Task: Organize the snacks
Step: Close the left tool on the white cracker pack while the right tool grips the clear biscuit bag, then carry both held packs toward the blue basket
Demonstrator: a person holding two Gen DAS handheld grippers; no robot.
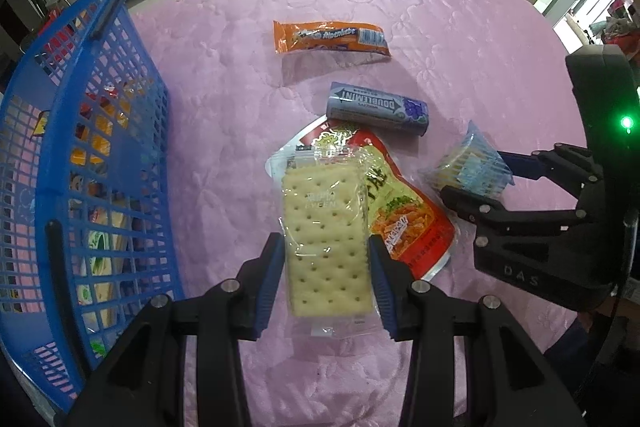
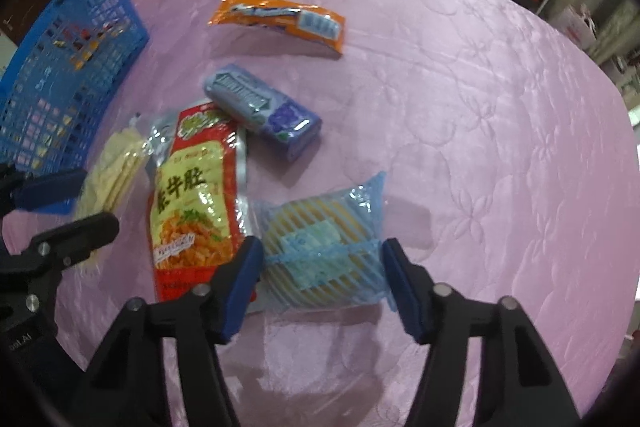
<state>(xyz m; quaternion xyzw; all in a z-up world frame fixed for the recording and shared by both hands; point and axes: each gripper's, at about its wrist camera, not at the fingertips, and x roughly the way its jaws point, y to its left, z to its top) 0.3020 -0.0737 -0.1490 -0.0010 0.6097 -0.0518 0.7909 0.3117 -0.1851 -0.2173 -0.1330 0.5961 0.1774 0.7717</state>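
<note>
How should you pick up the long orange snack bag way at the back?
Grip the orange snack bag across its narrow middle, coming straight down from above. It lies flat and long, left to right, on the pink cloth, nothing touching it. Probably the right tool, once free, since the bag's far side is open there and the blue basket stands left.

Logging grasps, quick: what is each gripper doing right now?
Left gripper: closed on the clear-wrapped pale cracker pack.
Right gripper: pads around the blue-striped clear biscuit pack; firm grip cannot be told.
</note>
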